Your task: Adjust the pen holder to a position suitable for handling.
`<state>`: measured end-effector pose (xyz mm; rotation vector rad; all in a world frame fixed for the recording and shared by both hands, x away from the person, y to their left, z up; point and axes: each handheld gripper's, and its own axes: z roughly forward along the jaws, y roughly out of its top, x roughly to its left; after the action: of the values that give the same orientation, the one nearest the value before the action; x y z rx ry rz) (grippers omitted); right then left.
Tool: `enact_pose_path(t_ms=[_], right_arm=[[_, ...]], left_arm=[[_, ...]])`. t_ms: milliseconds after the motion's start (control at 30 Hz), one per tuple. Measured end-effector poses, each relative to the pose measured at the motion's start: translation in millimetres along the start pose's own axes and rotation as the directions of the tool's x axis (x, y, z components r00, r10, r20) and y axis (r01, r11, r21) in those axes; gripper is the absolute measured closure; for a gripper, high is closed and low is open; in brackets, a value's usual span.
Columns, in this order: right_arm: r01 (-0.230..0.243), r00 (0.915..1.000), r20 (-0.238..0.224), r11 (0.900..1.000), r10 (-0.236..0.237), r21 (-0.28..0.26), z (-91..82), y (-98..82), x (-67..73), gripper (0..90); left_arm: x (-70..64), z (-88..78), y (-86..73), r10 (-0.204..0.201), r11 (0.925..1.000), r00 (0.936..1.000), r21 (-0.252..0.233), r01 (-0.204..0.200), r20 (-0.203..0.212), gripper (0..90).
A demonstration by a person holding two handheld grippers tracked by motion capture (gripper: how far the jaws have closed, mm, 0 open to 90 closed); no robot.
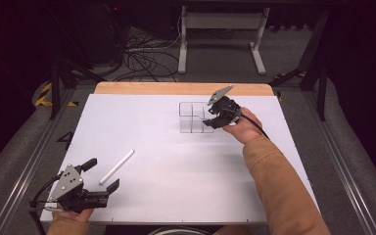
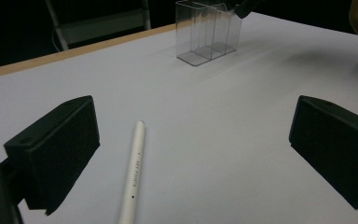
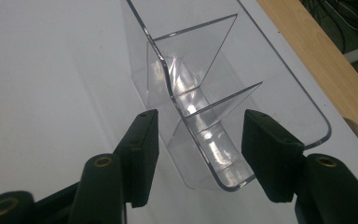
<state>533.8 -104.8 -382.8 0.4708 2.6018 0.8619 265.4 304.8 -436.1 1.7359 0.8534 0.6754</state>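
Jaws of the right gripper [image 3: 196, 154] are standing part open and straddling the near end of the clear divided organizer [image 3: 205, 93], one jaw outside its wall and the other over a compartment; the pads are not yet pressing on the plastic, so nothing is being held. Seen from the high view, the right gripper [image 1: 210, 119] is sitting at the organizer's [image 1: 192, 117] right edge, toward the far side of the white table [image 1: 186, 186]. The left gripper [image 1: 103, 174] is resting wide open and holding nothing at the near left corner. A white pen [image 2: 134, 175] is lying on the table between its jaws, long axis running roughly along them toward the organizer [image 2: 209, 32], which is standing well apart from it. Judgement: the left gripper is much the nearer to the pen, but its jaws are lining up with the pen's length, so a grasp is likely needing a turn of the hand to cross the barrel.
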Motion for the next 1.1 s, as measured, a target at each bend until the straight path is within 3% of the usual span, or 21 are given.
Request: enact_pose_path(t_ms=[400, 667, 800, 1100], right_arm=[[-0.003, 0.9999, -0.013, 0.999, 0.003, 0.049, 19.5, -1.4, 1.4, 50.1], [0.022, 0.9997, -0.015, 0.996, -0.021, 0.085, 29.8, -1.1, 6.1, 55.2], [0.047, 0.9988, 0.008, 0.993, -0.048, 0.107, 30.2, -1.0, 8.5, 63.0], [0.082, 0.9965, -0.026, 0.989, -0.079, 0.121, 23.3, -0.8, 12.3, 73.0]], left_arm=[[-0.3, 0.3, -0.2, 0.0, 1.0, 1.0, 0.001, 0.0, 0.004, 2.3], [-0.2, 0.0, -0.3, -0.001, 1.0, 1.0, 0.001, 0.001, 0.005, 2.3], [-0.2, 0.2, -0.3, 0.0, 1.0, 1.0, 0.001, 0.0, 0.006, 2.3], [-0.1, 1.1, -0.6, -0.004, 1.0, 0.9999, 0.005, 0.004, 0.009, 2.3]])
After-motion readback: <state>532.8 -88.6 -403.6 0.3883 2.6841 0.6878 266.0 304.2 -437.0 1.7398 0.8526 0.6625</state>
